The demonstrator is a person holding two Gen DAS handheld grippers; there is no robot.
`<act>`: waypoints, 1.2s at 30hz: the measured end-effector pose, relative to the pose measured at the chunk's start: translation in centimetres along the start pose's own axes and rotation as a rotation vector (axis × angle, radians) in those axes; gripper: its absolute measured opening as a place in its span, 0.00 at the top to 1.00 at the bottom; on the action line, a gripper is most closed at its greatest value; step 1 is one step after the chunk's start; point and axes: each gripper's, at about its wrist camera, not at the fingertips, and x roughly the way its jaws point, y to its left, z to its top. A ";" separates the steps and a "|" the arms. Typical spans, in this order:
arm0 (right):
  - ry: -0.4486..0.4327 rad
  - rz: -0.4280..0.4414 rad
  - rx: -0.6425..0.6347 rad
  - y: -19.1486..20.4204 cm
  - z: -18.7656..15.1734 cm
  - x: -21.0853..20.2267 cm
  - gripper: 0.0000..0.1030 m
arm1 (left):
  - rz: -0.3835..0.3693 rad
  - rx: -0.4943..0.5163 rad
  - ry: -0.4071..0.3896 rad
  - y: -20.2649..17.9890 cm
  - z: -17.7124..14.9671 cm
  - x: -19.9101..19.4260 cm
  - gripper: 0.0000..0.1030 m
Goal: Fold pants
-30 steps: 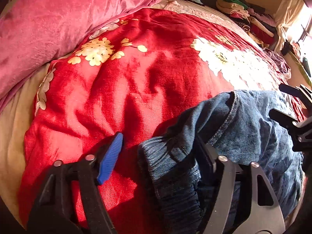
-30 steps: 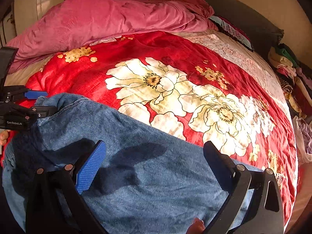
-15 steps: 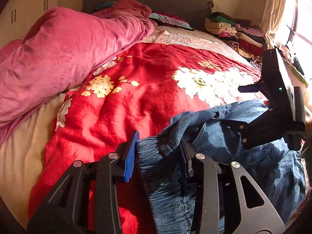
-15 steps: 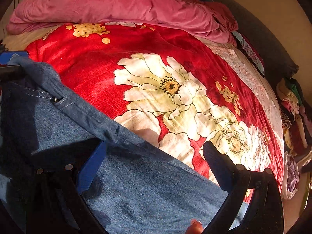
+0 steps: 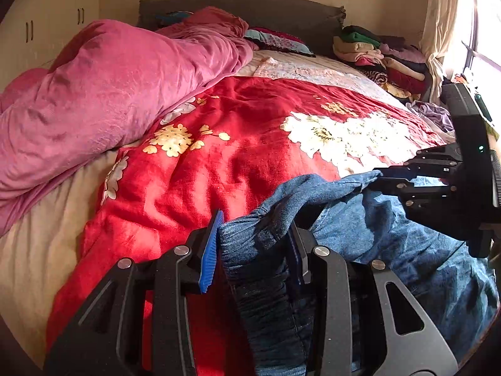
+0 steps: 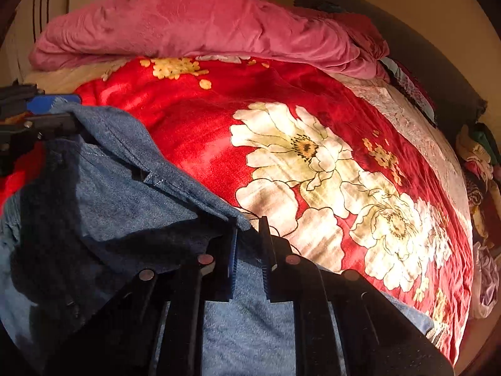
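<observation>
Blue denim pants lie bunched on a red flowered blanket at the near edge of the bed. My left gripper is shut on the gathered waistband and holds it lifted. My right gripper is shut on the folded denim edge of the pants. The right gripper also shows at the right of the left wrist view, pinching the raised cloth. The left gripper shows at the far left of the right wrist view.
A pink quilt is heaped along the left of the bed. A pile of folded clothes sits at the far right by the dark headboard. A window with a curtain is on the right.
Both grippers have closed on the pants: the left on the waistband, the right on the denim edge. The pants' edge has been raised off the blanket and both cameras have tilted up.
</observation>
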 end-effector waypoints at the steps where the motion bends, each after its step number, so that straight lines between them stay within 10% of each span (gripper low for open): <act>1: -0.019 0.006 0.018 -0.2 -0.2 -0.9 0.89 | -0.002 -0.001 -0.008 0.0 -0.1 -0.4 0.72; 16: -0.211 0.086 0.207 2.2 -6.2 -12.8 0.89 | -0.071 0.032 -0.079 -1.7 -2.8 -7.1 0.69; 36: -0.156 0.232 0.212 10.8 -15.2 -18.0 0.89 | -0.090 0.121 0.030 -2.6 -10.6 -10.9 0.67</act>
